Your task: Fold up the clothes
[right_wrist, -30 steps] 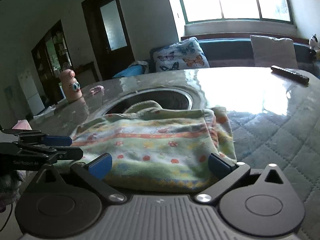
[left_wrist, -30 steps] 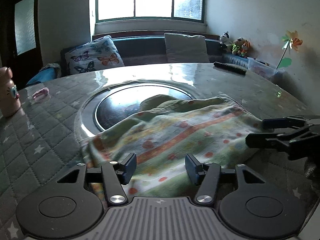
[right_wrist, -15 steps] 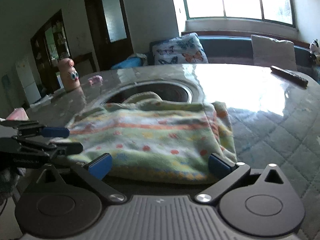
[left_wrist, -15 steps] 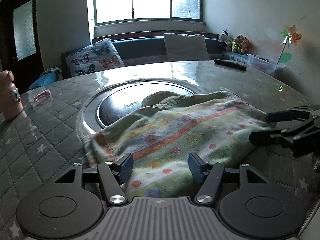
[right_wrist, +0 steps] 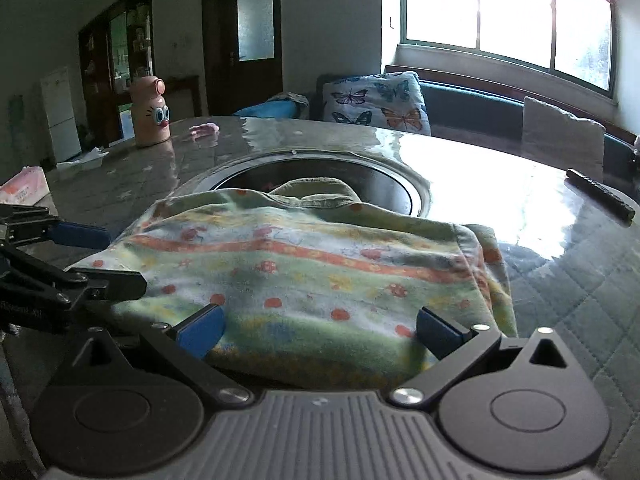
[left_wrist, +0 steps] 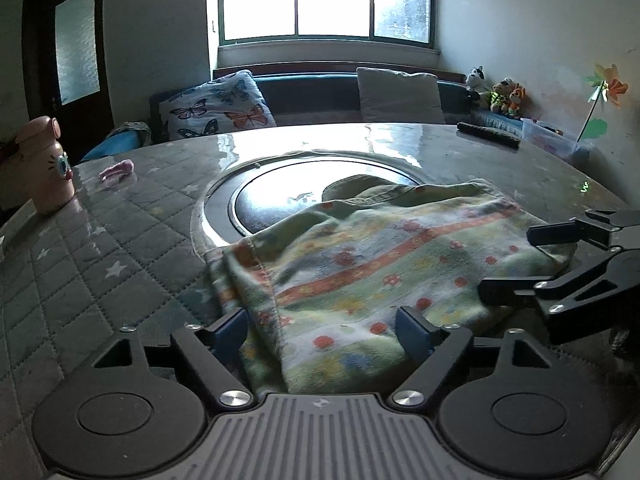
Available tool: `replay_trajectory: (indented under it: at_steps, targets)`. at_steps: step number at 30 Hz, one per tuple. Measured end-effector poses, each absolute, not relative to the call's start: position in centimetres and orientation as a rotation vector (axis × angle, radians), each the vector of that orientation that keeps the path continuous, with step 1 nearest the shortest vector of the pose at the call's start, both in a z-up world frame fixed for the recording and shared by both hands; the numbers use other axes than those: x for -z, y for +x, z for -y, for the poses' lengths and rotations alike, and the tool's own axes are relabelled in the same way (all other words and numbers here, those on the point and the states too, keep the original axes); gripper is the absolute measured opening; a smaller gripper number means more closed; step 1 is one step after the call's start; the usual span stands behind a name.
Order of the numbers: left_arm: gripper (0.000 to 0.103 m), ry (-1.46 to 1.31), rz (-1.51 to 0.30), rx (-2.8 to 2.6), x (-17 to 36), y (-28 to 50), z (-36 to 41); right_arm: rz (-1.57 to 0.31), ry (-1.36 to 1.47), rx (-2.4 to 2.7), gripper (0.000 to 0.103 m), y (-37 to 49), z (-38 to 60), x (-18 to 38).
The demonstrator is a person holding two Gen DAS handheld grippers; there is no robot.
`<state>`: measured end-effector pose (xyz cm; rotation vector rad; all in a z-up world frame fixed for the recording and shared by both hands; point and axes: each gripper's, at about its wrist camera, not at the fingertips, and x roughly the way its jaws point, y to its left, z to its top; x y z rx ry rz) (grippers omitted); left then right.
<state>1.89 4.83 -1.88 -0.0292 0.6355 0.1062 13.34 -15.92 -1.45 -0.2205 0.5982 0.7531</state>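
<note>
A folded green garment with orange stripes and red dots lies on the round table, its far edge over the dark inset ring; it also shows in the right wrist view. My left gripper is open, its jaws straddling the garment's near left corner. My right gripper is open over the garment's near edge. The right gripper shows at the right of the left wrist view, and the left gripper at the left of the right wrist view.
The table has a quilted grey cover and a dark round inset. A pink bottle with a cartoon face, a small pink item, a dark remote and a tissue pack sit around it. A sofa with cushions stands behind.
Both grippers have lowered and moved in closer over the garment's near edge. The left gripper's jaws have opened wider. The garment lies as before.
</note>
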Motion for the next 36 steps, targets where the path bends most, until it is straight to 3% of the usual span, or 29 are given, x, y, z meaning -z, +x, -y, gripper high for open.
replay_trajectory:
  at_steps: [3, 9, 21, 36]
  targets:
    - [0.093, -0.029, -0.635, -0.116, 1.7, 1.9, -5.1, -0.581, -0.201, -0.741, 0.103, 13.5, 16.5, 1.1]
    - [0.100, -0.044, -0.638, -0.135, 1.9, 2.0, -5.6, -0.624, -0.132, -0.731, 0.103, 15.0, 17.5, 1.3]
    - [0.103, -0.023, -0.601, -0.228, -0.1, 4.9, -7.4, -0.624, -0.077, -0.745, 0.103, 18.8, 17.2, 0.3]
    - [0.103, -0.021, -0.704, -0.295, 1.1, 11.9, -9.2, -0.641, -0.064, -0.734, 0.103, 20.2, 17.3, 0.6]
